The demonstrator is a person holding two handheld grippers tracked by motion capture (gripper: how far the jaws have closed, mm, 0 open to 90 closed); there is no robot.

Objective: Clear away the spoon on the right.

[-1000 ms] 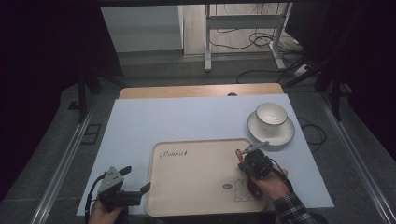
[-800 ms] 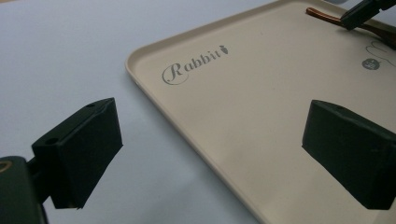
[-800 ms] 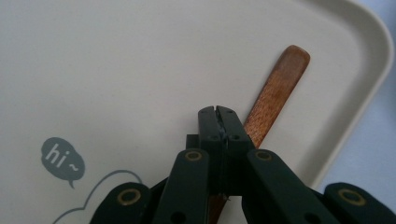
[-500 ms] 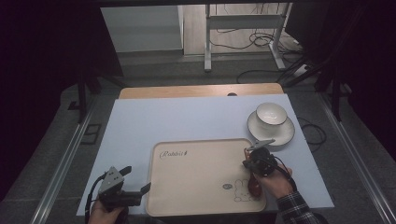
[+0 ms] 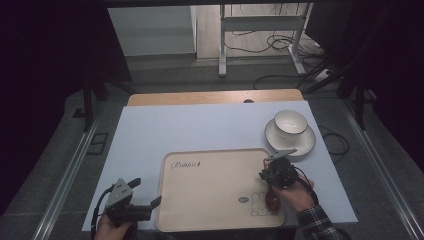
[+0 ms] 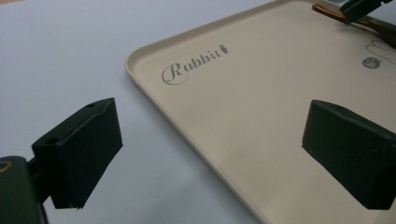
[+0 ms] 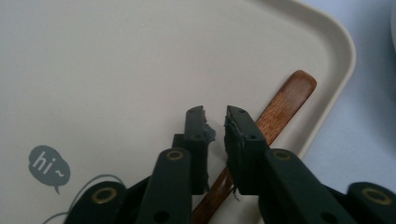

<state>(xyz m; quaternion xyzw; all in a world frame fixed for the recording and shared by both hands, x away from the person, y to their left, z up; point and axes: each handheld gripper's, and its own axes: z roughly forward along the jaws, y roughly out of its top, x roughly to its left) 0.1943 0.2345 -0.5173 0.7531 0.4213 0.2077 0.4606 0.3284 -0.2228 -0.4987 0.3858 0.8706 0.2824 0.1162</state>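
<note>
High view dim overall; we see light falling mainly on pale blue-white rectangular table mat [image 5: 210, 125], surroundings sinking to near black at left and right edges. Picture soft, slightly grainy. No hard shadows there.

Left gripper view brighter, even light; cream plastic tray with grey "Rabbit" lettering [image 6: 261, 107] sharp between jaws, both black jaw pads near lens blurred, faint soft shadow along tray rim.

Right gripper view: we note dark brown wooden spoon handle [image 7: 285, 105] reasonably sharp beyond jaw tips, jaw bases at bottom out of focus, mild sheen on handle.
</note>
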